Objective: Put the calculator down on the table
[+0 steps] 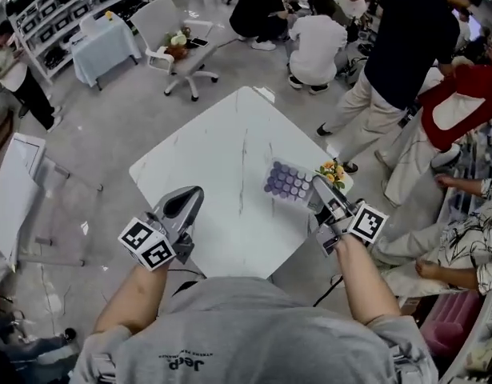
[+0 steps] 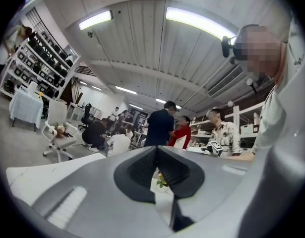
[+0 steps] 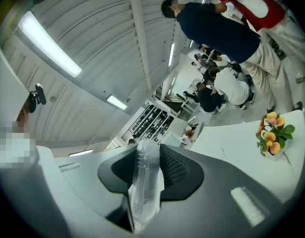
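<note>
Right hand-held gripper (image 1: 318, 187) was clamped on the clear-cased, purple-keyed calculator (image 1: 287, 181) at the white marble worktop's (image 1: 222, 158) right side, contact unclear; left hand-held gripper (image 1: 195, 194) closed, empty; next, likely: settle flat, unclamp.

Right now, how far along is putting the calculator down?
Done: the calculator is over the table, near its right edge. In hand: the right gripper is clamped on its edge. Remaining: lower it flat and release. The left gripper is shut, empty.
</note>
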Tool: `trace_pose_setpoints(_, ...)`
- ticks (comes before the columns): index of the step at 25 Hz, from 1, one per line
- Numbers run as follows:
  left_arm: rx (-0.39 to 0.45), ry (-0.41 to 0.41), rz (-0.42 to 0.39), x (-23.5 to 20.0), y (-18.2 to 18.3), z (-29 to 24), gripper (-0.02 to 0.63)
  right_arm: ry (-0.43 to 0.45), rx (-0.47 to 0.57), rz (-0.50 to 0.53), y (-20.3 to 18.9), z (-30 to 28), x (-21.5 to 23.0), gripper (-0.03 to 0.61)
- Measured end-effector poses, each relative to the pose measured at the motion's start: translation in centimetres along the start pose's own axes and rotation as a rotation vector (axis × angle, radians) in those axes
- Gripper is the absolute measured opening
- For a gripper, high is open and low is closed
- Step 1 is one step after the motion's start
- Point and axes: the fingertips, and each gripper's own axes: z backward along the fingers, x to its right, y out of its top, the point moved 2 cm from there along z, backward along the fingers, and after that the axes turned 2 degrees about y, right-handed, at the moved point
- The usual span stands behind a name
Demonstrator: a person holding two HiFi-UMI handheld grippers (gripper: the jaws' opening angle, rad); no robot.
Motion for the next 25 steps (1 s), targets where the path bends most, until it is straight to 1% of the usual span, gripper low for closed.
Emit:
trace_pose_setpoints(2, -0.011, 0.048, -0.017, -0.5, 0.3, -0.8, 0.061, 0.031, -0.007, -0.01, 0.9, -1.7, 1.4, 0.103)
trace_pose_setpoints(4, -0.017, 0.079, -0.036, -1.9, 0.5, -1.3, 0.061, 0.047, -0.011, -0.014, 1.2, -3.6, 2.7, 0.103)
trace_pose_setpoints(9, -0.011, 0.098, -0.059, -7.6, 0.7, -3.4, 0.061, 0.04, -0.014, -0.006, 1.7, -9.4, 5.3, 0.103)
trace_pose_setpoints(11, -0.013, 0.087, -0.058, -9.9, 0.4, -4.2, 0.061, 0.015, -0.022, 0.008, 1.4, -11.4, 5.9, 0.103)
trace_pose_setpoints(13, -0.014, 0.068, -0.064, -12.1, -0.1, -5.5, 0.061, -0.031, -0.028, 0.011, 1.2, -13.2, 7.2, 0.103)
trace_pose_setpoints(15, -0.024, 0.05, -0.076, -14.2, -1.0, -7.2, 0.061, -0.095, -0.037, -0.002, 0.8, -14.9, 9.4, 0.103)
trace_pose_setpoints(17, -0.039, 0.039, -0.077, -16.3, -2.2, -8.7, 0.061, -0.138, -0.053, 0.0, 0.4, -17.0, 11.7, 0.103)
trace_pose_setpoints(25, -0.064, 0.055, -0.058, -22.3, -5.6, -12.6, 0.061, -0.236, -0.13, -0.009, -1.3, -24.2, 21.3, 0.103)
